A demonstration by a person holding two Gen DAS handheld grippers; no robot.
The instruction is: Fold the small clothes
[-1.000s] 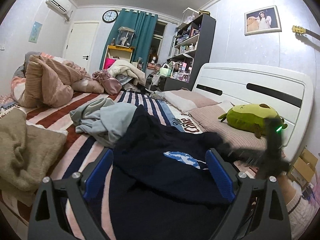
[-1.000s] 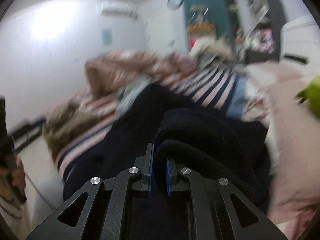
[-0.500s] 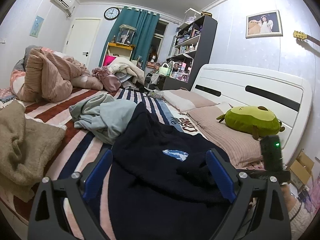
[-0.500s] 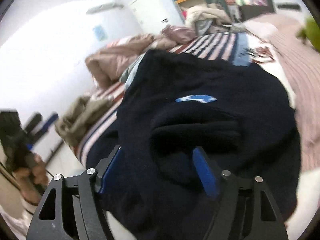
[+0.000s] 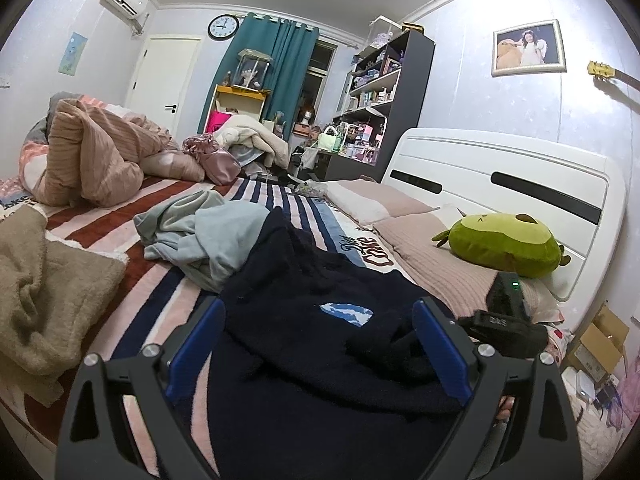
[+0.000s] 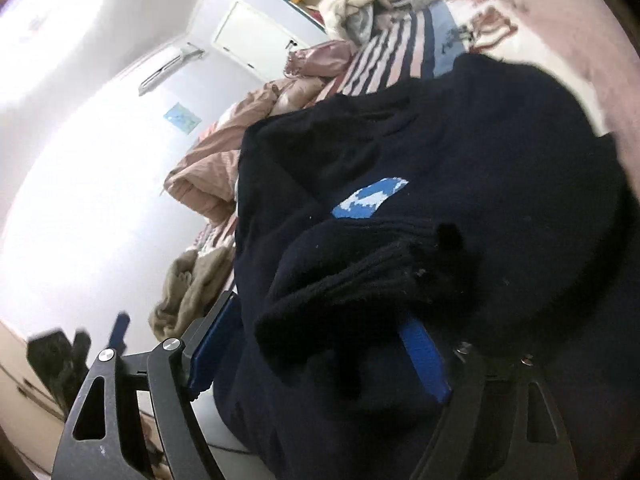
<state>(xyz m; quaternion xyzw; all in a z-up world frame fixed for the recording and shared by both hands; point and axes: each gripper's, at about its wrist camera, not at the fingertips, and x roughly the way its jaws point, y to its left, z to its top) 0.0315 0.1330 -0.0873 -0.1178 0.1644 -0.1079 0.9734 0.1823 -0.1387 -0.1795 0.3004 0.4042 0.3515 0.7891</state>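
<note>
One navy sweater (image 5: 304,320) lies on the striped bed (image 5: 160,292), filling the lower centre of the left wrist view, its long axis running from the bottom edge up toward the middle, one sleeve folded across near its blue patch (image 5: 346,314). The left gripper (image 5: 320,344) hovers above it, jaws wide, holding nothing. The right gripper (image 6: 316,344) is also spread wide, sleeve cuff (image 6: 352,276) draped between its fingers. One green plush (image 5: 502,244) sits at right.

I see a navy sweater (image 5: 304,320) of fuzzy matt knit with ribbed cuff, my claws' matt black plastic frames, and a glossy white headboard (image 5: 500,176).
</note>
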